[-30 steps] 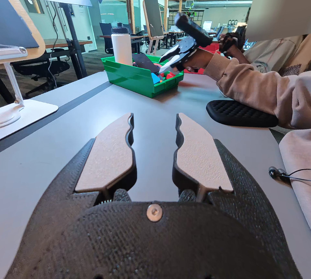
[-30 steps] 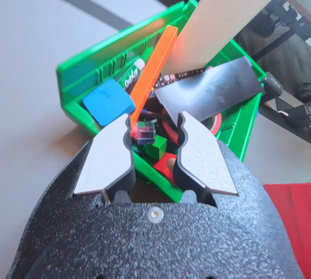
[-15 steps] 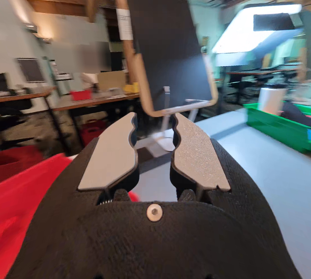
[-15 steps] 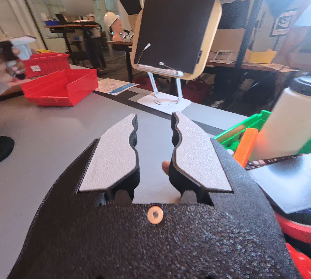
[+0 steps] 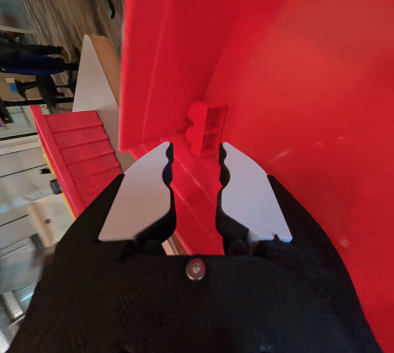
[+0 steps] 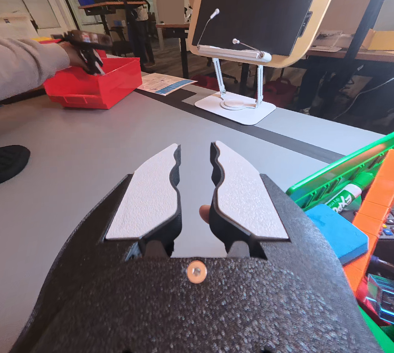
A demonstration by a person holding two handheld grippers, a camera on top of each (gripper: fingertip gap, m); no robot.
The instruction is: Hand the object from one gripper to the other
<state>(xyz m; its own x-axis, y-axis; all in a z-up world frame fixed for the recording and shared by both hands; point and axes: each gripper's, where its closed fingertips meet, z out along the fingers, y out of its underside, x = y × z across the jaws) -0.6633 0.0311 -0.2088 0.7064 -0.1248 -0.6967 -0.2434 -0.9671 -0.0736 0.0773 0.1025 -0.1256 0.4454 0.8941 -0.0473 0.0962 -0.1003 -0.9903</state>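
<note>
While hidden rightward, red brick [image 5: 202,131] fronts left gripper [image 5: 195,146].

A small red toy brick [image 5: 203,131] lies on its side in the corner of a red bin [image 5: 298,65], studs facing left.

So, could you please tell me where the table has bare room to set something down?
The grey table is bare between the red bin, white stand base and black pad. The green bin is crowded.

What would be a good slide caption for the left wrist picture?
Open left gripper reaching into a red bin toward a small red toy brick lying on its side.
</note>
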